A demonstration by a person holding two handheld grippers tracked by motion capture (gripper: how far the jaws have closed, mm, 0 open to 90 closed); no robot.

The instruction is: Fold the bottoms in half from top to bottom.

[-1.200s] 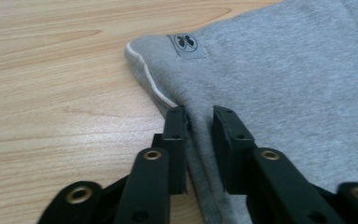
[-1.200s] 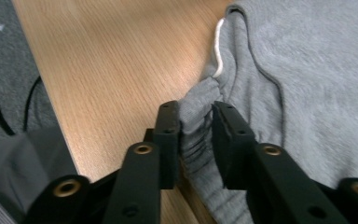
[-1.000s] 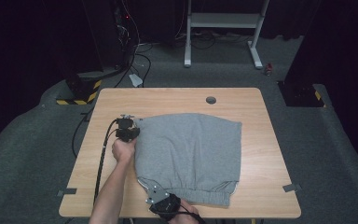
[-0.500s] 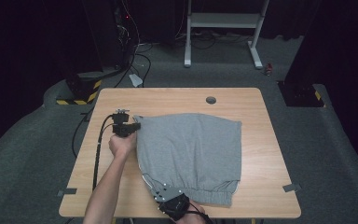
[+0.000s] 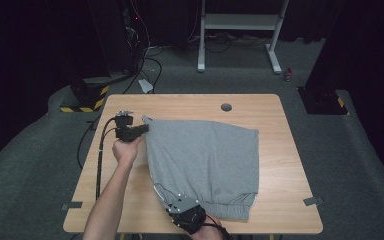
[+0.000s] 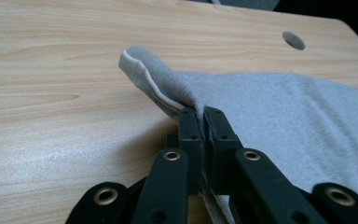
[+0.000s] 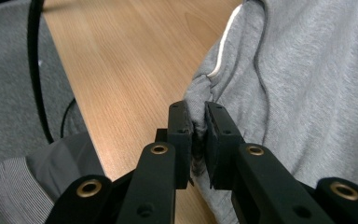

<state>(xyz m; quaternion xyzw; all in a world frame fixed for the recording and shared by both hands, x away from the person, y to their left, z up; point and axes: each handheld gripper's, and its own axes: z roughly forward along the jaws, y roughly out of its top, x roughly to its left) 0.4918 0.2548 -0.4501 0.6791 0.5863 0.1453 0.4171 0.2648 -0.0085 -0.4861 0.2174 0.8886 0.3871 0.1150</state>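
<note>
The left gripper [image 5: 141, 129] is clamped on the far left corner of the grey shorts [image 5: 205, 160], and the right gripper [image 5: 172, 204] is clamped on their near left edge, so lifting both together at the same height should keep that edge taut and stop the cloth slipping from the pads. The shorts lie flat on the middle of the wooden table [image 5: 280, 165], their long axis running from the far side to the near edge, with the ribbed band toward the person.

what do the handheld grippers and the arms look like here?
Both grippers are black: left gripper, right gripper. Flat black jaws on linkage arms with brass-ringed pivot holes. A black cable trails from the left one; a grey three-cornered plate tops the right. Left forearm is bare, no sleeve.
</note>
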